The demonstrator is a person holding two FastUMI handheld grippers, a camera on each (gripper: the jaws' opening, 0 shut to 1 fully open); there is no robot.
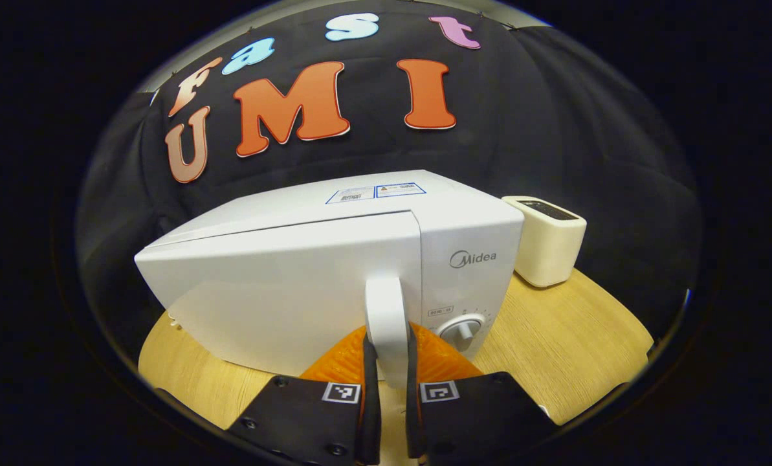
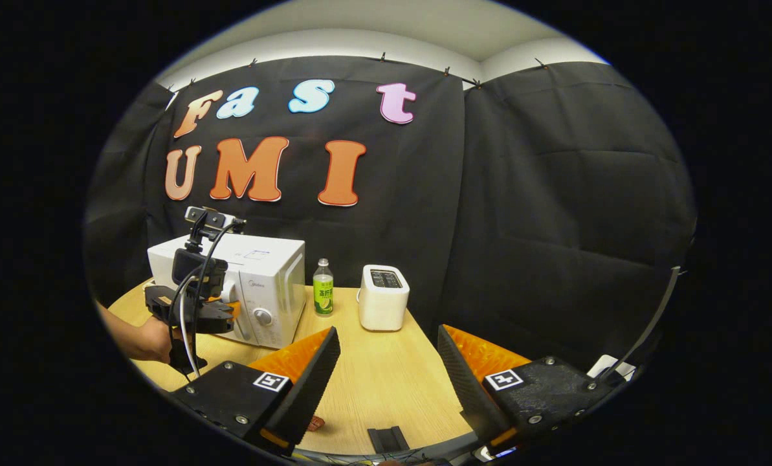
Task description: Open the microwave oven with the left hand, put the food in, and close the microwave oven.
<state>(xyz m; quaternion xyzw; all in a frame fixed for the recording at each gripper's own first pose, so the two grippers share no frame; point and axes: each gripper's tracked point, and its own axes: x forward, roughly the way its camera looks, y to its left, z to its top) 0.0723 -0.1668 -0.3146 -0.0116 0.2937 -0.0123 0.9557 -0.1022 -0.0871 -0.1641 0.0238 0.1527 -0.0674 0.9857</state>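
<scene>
A white microwave [image 1: 470, 239] stands on the round wooden table [image 1: 554, 349]. My left gripper [image 1: 389, 353] is shut on its white vertical door handle [image 1: 386, 304], one finger on each side. The door [image 1: 275, 291] stretches away to the left; I cannot tell whether it is ajar. In the right gripper view, the left gripper [image 2: 198, 310] and the hand holding it are at the front of the microwave [image 2: 269, 272]. My right gripper [image 2: 387, 333] hovers open over the table's near side, holding nothing. A small reddish item [image 2: 316, 424] lies on the table by its left finger.
A white toaster [image 2: 383, 298] stands right of the microwave, with a small green-labelled bottle [image 2: 323, 294] between them. A black part [image 2: 389, 440] lies at the table's near edge. Bare wood [image 2: 386, 375] lies in front of the toaster.
</scene>
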